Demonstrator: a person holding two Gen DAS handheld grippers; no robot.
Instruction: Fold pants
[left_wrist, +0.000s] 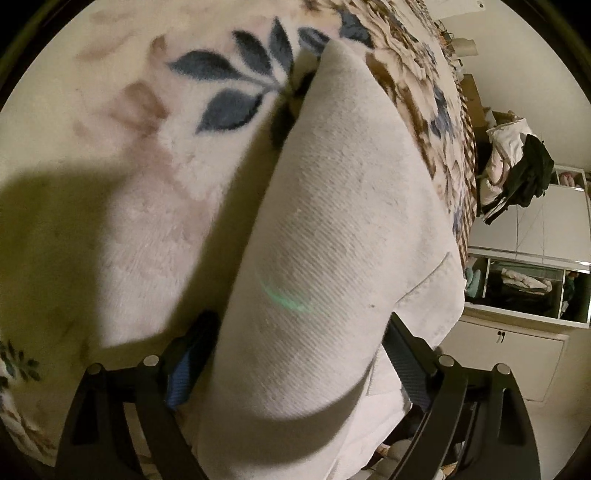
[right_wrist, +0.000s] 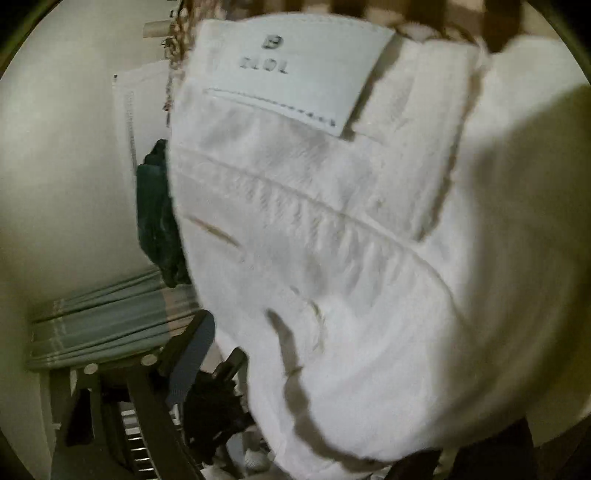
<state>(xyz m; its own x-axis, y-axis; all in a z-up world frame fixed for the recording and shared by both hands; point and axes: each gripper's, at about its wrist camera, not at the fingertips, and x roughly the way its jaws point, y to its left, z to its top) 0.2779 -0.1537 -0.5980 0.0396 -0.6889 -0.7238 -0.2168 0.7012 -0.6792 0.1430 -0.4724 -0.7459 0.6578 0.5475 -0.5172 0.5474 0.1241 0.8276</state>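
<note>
The white pants (left_wrist: 332, 229) run as a long folded band across the bed and pass between the fingers of my left gripper (left_wrist: 299, 350). Its jaws stand wide, one blue-padded finger (left_wrist: 184, 369) on each side of the cloth. In the right wrist view the waistband end of the pants (right_wrist: 332, 258), with a pale label patch (right_wrist: 295, 70), fills most of the picture and is blurred. My right gripper (right_wrist: 306, 369) is open. Its left finger (right_wrist: 188, 362) stands clear of the cloth, and the other finger is hidden under the pants.
A fleecy blanket with blue leaves and brown flowers (left_wrist: 129, 166) covers the bed. To the right stand a white cabinet with an open shelf (left_wrist: 517, 350) and a heap of clothes (left_wrist: 517, 170). A grey-blue striped cloth (right_wrist: 110, 325) and a dark garment (right_wrist: 159, 221) hang to the left.
</note>
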